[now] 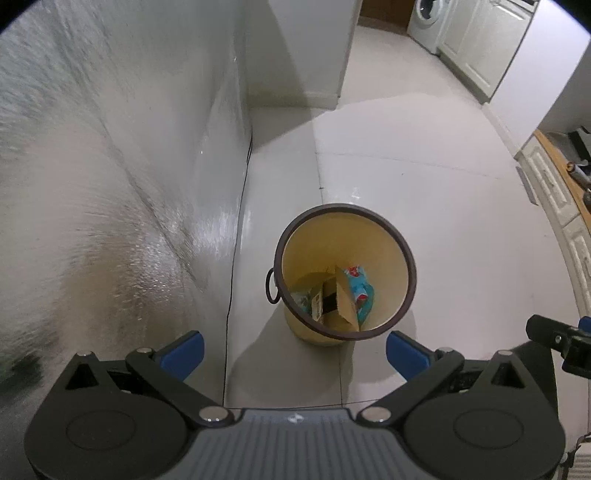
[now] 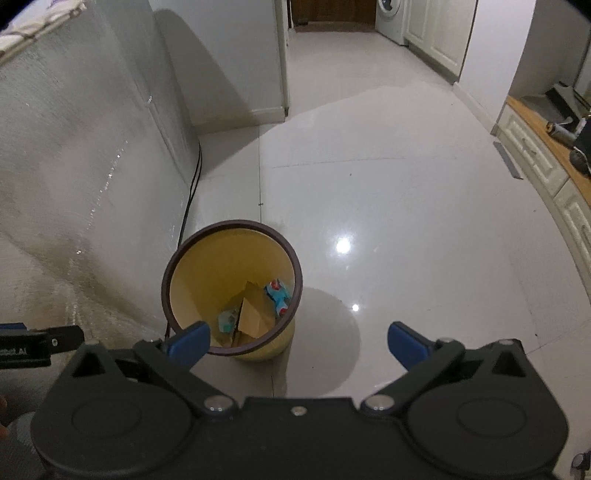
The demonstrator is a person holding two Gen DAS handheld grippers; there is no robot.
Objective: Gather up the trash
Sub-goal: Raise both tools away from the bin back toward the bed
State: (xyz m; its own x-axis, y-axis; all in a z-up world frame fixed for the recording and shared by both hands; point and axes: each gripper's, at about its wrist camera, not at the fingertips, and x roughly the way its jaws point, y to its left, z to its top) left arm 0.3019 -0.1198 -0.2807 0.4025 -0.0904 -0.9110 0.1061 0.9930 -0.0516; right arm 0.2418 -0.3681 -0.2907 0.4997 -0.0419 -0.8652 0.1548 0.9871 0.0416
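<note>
**Trash sits in the bin, both hand-held grippers open and empty**

A yellow bin with a dark brown rim stands on the shiny white floor, close to a big grey wall. A small ring handle hangs on its side. A thin black cord runs down along the wall to the floor behind the bin.

The trash is inside the bin, at the bottom. A brown cardboard box leans there with its flap open. A blue and red wrapper lies just beside the box. A smaller bluish wrapper sits on the other side of the box, though it is too small to read well.

The left hand-held gripper is above the bin. Its blue fingers are spread wide apart and nothing is between them. The right hand-held gripper is also wide open and holds nothing. One of its blue fingers covers a bit of the bin's rim in the right wrist view.

Far off there is a white washing machine next to white cupboards. On the right, a wooden bench carries some dark things.
</note>
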